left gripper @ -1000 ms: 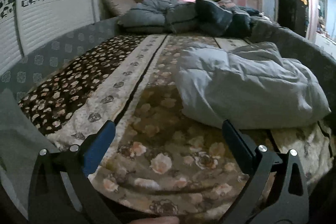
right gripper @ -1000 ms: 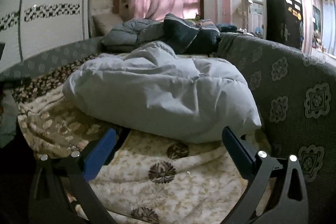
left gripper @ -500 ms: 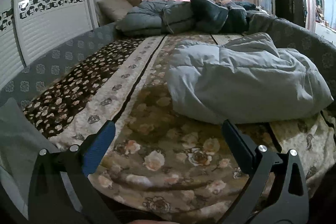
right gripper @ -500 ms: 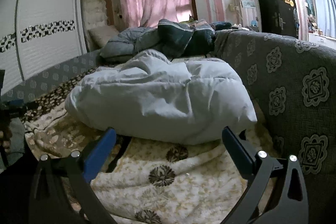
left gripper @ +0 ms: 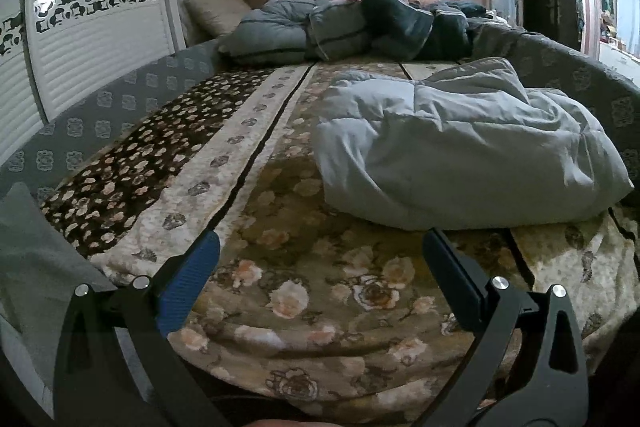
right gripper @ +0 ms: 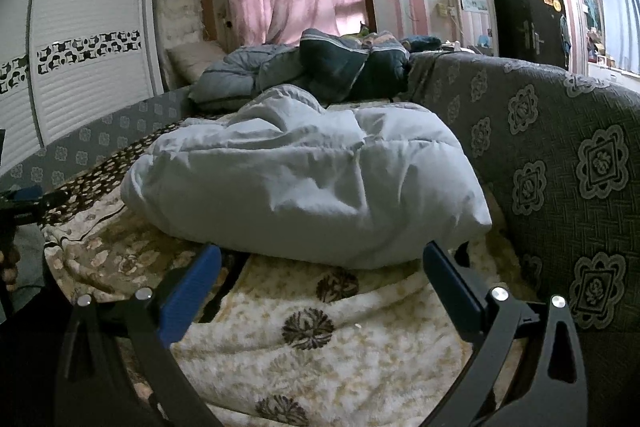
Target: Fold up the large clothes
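A bulky pale grey-blue padded garment (left gripper: 460, 151) lies crumpled on the right half of the bed; it also shows in the right wrist view (right gripper: 304, 179), filling the middle. My left gripper (left gripper: 320, 259) is open and empty, low over the floral blanket near the bed's front edge, left of the garment. My right gripper (right gripper: 320, 263) is open and empty, just in front of the garment's near edge, not touching it. The left gripper (right gripper: 24, 199) shows at the far left of the right wrist view.
A floral blanket (left gripper: 304, 291) covers the bed. Grey patterned padded walls run along the left (left gripper: 100, 115) and the right (right gripper: 560, 167). Dark quilts and pillows (left gripper: 340, 27) are piled at the far end. A white wardrobe (left gripper: 88, 39) stands left.
Both views have tilted upward a little, showing more of the room. Both grippers stay open and empty. The garment has not moved.
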`<state>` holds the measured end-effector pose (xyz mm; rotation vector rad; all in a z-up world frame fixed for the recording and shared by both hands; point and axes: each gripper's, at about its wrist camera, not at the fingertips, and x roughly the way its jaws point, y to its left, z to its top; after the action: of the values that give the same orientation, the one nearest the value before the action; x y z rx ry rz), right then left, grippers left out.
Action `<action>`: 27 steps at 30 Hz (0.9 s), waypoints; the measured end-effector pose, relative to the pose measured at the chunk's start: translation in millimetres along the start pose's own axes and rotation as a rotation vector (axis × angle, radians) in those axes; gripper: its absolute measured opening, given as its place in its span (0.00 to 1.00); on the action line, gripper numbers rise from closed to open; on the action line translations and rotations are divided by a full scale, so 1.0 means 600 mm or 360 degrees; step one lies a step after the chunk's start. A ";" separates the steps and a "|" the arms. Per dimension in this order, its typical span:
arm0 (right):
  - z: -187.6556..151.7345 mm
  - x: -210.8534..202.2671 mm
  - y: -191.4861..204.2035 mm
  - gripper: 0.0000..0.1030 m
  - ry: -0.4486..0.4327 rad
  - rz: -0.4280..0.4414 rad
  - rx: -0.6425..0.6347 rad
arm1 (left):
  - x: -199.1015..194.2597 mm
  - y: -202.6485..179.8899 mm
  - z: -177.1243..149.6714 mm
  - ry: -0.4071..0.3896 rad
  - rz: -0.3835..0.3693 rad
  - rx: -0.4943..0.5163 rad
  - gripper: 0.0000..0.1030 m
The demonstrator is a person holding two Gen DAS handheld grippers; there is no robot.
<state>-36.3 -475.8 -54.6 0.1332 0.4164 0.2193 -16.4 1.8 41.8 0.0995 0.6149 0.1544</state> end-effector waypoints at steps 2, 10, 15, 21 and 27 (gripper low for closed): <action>0.000 -0.002 -0.001 0.98 -0.0011 -0.0018 0.0007 | -0.001 -0.002 -0.001 -0.0014 0.0011 0.0022 0.97; 0.000 0.002 0.000 0.98 0.0005 -0.0020 0.0011 | -0.007 0.003 0.006 -0.0047 0.0017 0.0007 0.97; 0.001 0.003 0.000 0.98 0.0005 -0.0021 0.0011 | 0.001 0.006 0.005 -0.0041 0.0042 0.0006 0.97; 0.001 0.002 0.001 0.98 0.0008 -0.0022 0.0011 | 0.003 0.004 0.008 -0.0044 0.0031 0.0003 0.97; 0.000 0.003 0.002 0.98 0.0008 -0.0027 0.0019 | 0.002 0.002 0.009 -0.0053 0.0055 0.0002 0.97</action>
<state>-34.9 -474.3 -55.0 0.1410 0.4238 0.2002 -12.7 2.9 45.7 0.1137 0.5803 0.1857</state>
